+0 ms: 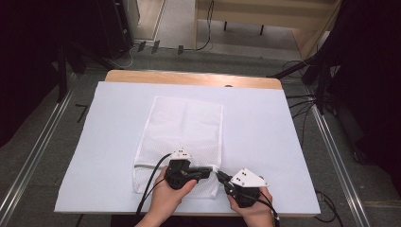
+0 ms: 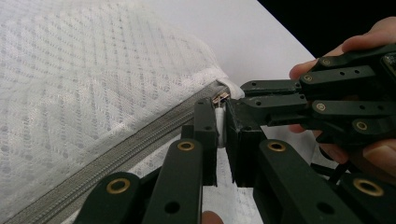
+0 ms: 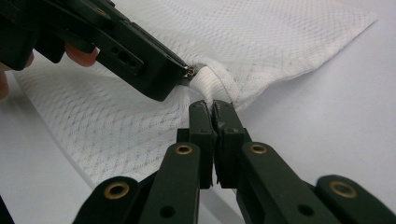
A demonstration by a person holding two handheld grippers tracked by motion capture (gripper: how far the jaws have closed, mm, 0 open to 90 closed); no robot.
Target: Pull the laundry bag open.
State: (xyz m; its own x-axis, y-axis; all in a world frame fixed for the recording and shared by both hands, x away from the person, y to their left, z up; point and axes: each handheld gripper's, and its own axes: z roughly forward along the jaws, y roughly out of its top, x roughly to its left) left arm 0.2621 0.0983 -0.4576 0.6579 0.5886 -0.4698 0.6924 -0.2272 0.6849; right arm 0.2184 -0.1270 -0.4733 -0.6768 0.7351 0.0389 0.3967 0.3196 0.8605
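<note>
Two hands come in at 6 o'clock, each holding a black tool. The left tool (image 1: 208, 171) is pinched tight on the small zip pull (image 2: 219, 99) of a white net bag (image 1: 182, 127). The right tool (image 1: 223, 178) is squeezed almost closed on the bag's white corner (image 3: 209, 84), just beside the pull. The bag lies flat on the white table (image 1: 265, 142), its grey zip (image 2: 116, 154) running toward 9 o'clock
</note>
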